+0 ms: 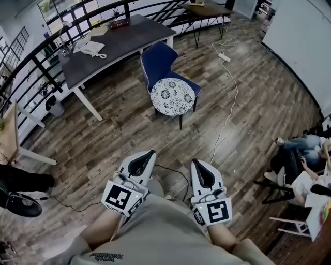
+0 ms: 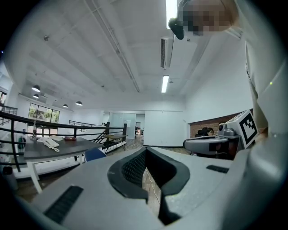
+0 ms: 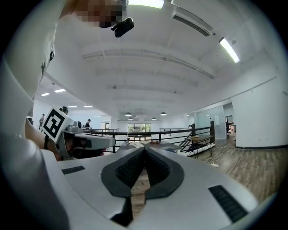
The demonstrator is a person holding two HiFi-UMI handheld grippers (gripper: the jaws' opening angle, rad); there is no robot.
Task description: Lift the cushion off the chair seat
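A round white cushion with a dark floral print point(image 1: 172, 96) lies on the seat of a blue chair point(image 1: 159, 58) in the middle of the head view. Both grippers are held close to the person's body, well short of the chair. My left gripper point(image 1: 146, 154) points toward it with jaws shut and nothing between them. My right gripper point(image 1: 196, 163) is beside it, also shut and empty. In the left gripper view the closed jaws point(image 2: 145, 152) fill the foreground and the blue chair point(image 2: 94, 154) shows low at the left. The right gripper view shows its shut jaws point(image 3: 144, 150).
A dark desk point(image 1: 111, 44) with papers stands behind the chair, by a black railing point(image 1: 31, 57). A white cable with a power strip point(image 1: 224, 56) runs across the wooden floor right of the chair. People sit at the right edge point(image 1: 300, 160). A second table point(image 1: 209, 9) stands farther back.
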